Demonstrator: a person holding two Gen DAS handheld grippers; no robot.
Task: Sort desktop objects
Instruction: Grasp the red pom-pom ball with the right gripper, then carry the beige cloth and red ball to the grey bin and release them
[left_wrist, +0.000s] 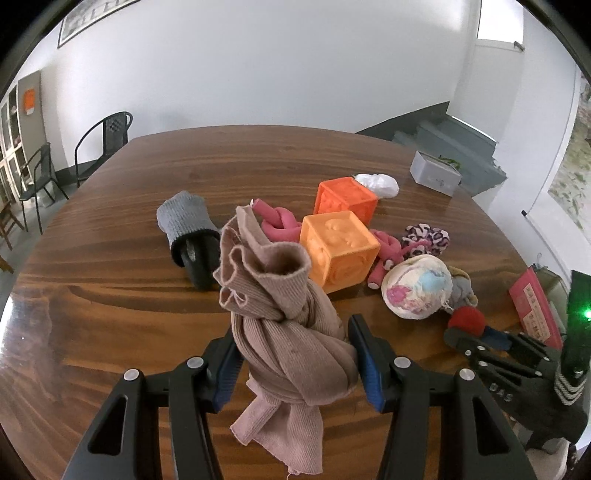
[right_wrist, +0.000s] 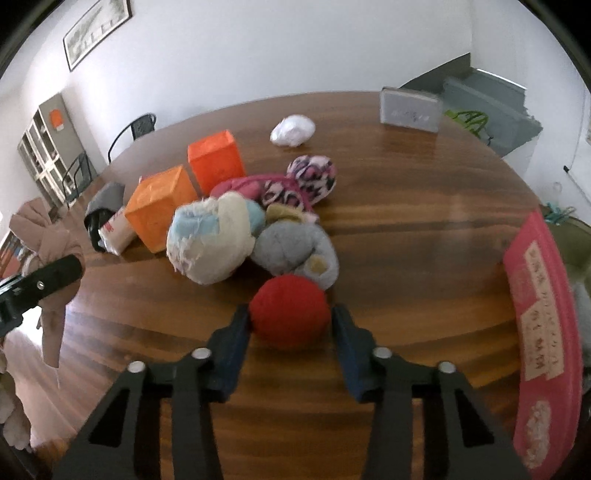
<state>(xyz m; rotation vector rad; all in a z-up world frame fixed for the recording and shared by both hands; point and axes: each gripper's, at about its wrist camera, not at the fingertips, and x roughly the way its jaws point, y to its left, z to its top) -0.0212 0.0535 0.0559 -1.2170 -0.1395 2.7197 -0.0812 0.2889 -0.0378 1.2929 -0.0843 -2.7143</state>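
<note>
Clamping knotted tan cloth (left_wrist: 291, 354), left claw (left_wrist: 295, 365); right claw (right_wrist: 290, 325) pinching half-hidden red ball (right_wrist: 290, 310).

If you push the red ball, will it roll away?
Probably: the red ball looks round, and the wooden table looks smooth. It seems fuzzy and soft, so it may squash slightly. The right gripper brackets it, likely stopping it.

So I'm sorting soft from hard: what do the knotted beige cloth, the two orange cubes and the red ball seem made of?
Knotted beige cloth: ribbed knit fabric, matte, with frayed edges. Two orange cubes: probably moulded rubber or soft plastic, a slight sheen and embossed faces. Red ball: seemingly fuzzy yarn or felt, though the picture is blurred.
</note>
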